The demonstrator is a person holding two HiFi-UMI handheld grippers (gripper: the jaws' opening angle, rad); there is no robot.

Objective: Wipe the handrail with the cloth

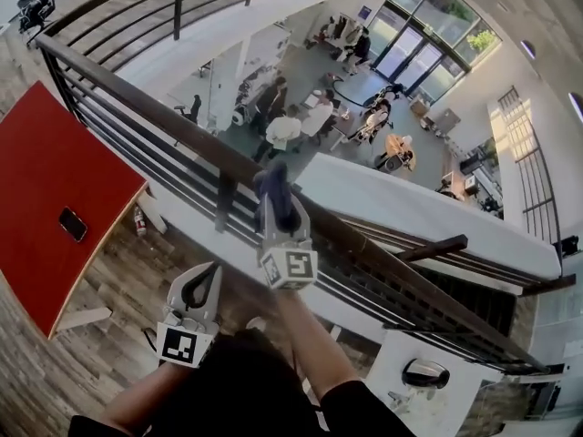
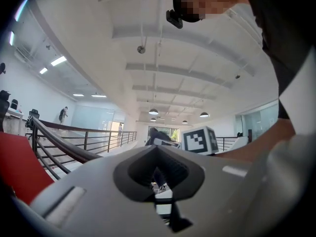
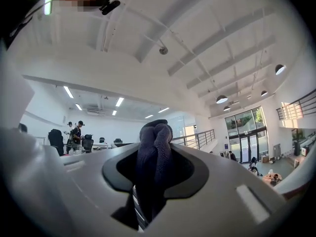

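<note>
Left gripper [image 1: 207, 282] hangs closed; right gripper's [image 1: 274, 186] jaws clamp cloth [image 3: 154, 147] at handrail [image 1: 155, 112]

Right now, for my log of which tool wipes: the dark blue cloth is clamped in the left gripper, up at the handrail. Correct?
Wrong gripper: the right gripper view shows the dark blue cloth clamped in the right gripper, not the left gripper. It is up at the handrail, as you said.

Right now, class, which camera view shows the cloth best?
The right gripper view: the dark cloth sits close up, bunched between the fingers of the right gripper. The head view shows it small, up against the handrail. The left gripper view shows only a small dark shape far off, hard to tell.
</note>
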